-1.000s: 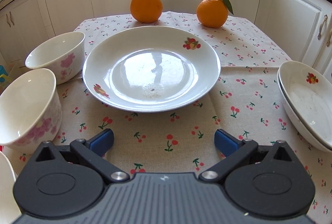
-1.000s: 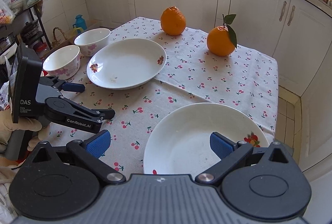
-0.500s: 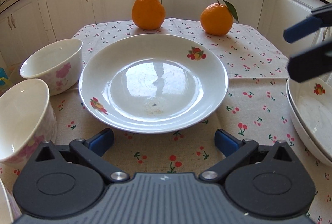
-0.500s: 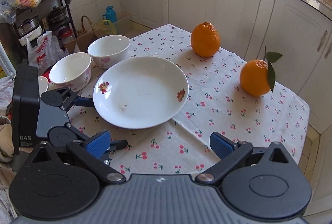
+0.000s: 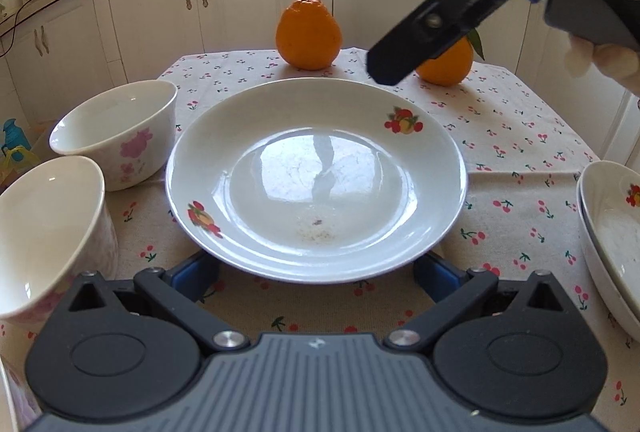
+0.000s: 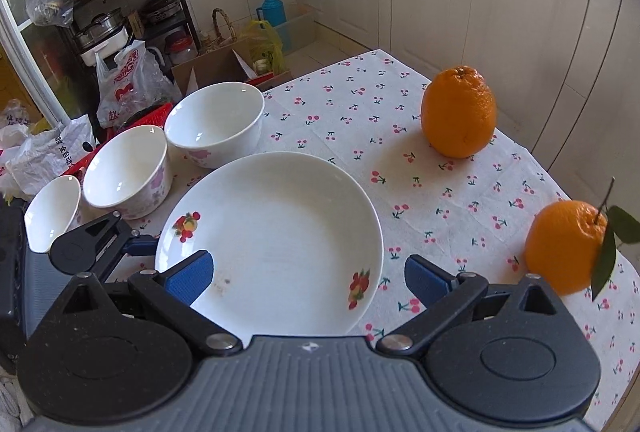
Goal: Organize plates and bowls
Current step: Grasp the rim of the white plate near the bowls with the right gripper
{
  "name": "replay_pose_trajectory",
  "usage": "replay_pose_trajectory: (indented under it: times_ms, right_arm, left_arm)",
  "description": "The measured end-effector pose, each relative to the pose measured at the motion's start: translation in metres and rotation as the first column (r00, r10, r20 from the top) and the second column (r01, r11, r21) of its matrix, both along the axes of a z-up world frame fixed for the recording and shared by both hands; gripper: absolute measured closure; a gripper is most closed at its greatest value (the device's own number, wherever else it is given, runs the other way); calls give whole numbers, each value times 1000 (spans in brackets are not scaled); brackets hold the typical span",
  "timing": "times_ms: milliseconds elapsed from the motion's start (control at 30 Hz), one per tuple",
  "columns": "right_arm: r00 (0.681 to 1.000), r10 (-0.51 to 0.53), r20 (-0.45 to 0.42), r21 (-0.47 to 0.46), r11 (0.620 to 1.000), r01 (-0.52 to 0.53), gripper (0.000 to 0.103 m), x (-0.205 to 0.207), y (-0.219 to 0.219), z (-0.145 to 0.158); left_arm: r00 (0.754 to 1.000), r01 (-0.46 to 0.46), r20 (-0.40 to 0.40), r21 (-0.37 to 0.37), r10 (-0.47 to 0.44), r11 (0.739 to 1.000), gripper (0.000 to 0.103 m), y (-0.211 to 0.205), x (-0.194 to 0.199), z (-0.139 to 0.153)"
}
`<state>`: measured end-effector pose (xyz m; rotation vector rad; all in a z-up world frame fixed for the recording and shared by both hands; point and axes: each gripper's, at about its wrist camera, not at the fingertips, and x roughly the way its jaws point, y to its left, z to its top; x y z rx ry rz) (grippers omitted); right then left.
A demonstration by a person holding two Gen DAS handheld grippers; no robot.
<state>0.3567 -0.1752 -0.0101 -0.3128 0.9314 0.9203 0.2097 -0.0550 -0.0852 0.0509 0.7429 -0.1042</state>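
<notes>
White glazed porcelain plate with fruit decals (image 5: 316,180) sits mid-counter. Left gripper (image 5: 316,270) has its fingers wide, tucked under the near rim; right gripper (image 6: 308,274) hovers above, fingers wide. A slick glaze could slip, knocking the flowered white bowls (image 5: 116,132) by the counter's left edge.

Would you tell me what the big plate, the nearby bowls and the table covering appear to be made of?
The plate looks like glazed white ceramic: it mirrors the window glare and carries fruit decals. The bowls seem the same glossy ceramic, with pink flower prints. The tablecloth looks like matte woven fabric, cherry-printed, with visible fold creases.
</notes>
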Motion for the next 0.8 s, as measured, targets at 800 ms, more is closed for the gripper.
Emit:
replay_pose_trajectory:
  times_ms: [800]
  right_arm:
    - [968, 123, -218, 54, 992, -114, 25, 75, 47, -53]
  left_arm:
    - [1000, 15, 14, 17, -15, 1000, 0, -1, -2, 0]
